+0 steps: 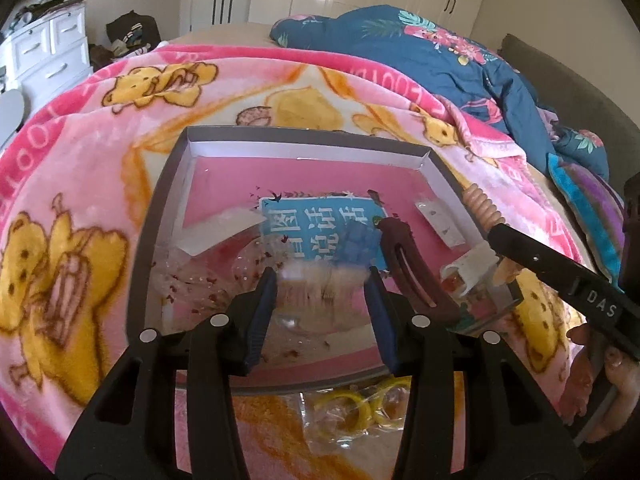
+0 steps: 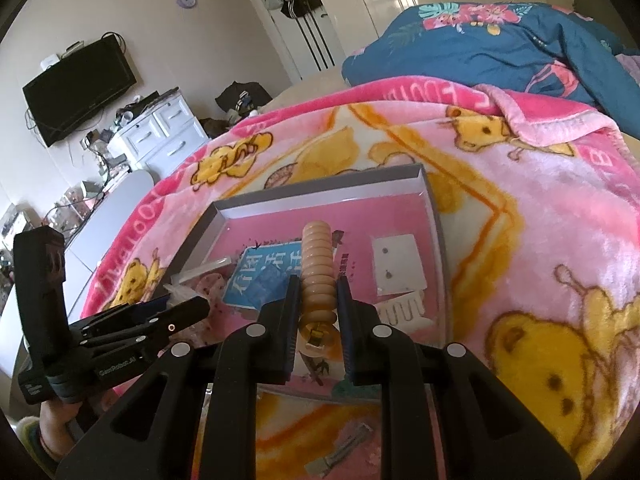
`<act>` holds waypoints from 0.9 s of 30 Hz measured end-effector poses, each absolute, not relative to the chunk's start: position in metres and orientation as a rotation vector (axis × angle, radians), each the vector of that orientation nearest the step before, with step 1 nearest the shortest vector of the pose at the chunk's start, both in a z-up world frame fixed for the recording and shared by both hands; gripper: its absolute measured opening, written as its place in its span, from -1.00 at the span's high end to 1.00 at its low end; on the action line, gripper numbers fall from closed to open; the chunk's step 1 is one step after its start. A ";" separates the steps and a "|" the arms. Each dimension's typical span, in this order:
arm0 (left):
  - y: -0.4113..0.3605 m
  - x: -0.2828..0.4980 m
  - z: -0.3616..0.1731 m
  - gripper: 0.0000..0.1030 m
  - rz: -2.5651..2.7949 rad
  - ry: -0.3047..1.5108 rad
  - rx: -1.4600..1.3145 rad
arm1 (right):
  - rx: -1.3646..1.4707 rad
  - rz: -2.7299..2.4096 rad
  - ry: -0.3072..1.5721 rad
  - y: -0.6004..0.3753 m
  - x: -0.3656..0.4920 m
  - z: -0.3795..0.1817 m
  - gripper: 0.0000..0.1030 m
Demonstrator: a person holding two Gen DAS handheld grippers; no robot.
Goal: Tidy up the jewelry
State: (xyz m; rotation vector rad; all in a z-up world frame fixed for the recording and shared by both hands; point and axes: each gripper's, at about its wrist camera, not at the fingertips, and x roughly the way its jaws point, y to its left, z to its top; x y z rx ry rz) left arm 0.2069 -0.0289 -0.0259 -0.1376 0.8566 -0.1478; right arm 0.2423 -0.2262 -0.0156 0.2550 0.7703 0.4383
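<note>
A grey shallow box [image 1: 160, 208] with a pink floor lies on the blanket; it also shows in the right wrist view [image 2: 320, 190]. My right gripper [image 2: 318, 296] is shut on a peach beaded bracelet [image 2: 316, 256], held over the box; the bracelet also shows in the left wrist view [image 1: 482, 206]. My left gripper [image 1: 322, 284] hangs over the box with its jaws apart around a blurred clear packet [image 1: 316, 284]; whether they press it is unclear. In the box lie a brown hair claw [image 1: 412, 268], a blue item [image 1: 356, 240] and an earring card [image 2: 396, 266].
A bag of yellow rings [image 1: 356, 412] lies on the pink bear blanket [image 1: 80, 200] in front of the box. A metal hair clip [image 2: 340, 454] lies in front of it too. A blue quilt [image 2: 500, 44] is heaped behind. White drawers [image 2: 160, 136] stand at left.
</note>
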 end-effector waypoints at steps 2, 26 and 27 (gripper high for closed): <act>-0.029 0.207 -0.026 0.30 -0.147 0.856 -0.136 | 0.250 0.445 0.784 -0.221 0.245 -0.019 0.66; -0.021 0.175 0.002 0.25 -0.152 0.803 -0.163 | 0.226 0.422 0.625 -0.244 0.188 0.033 -0.38; -0.021 0.172 0.006 0.23 -0.154 0.797 -0.166 | 0.227 0.421 0.618 -0.245 0.183 0.036 -0.40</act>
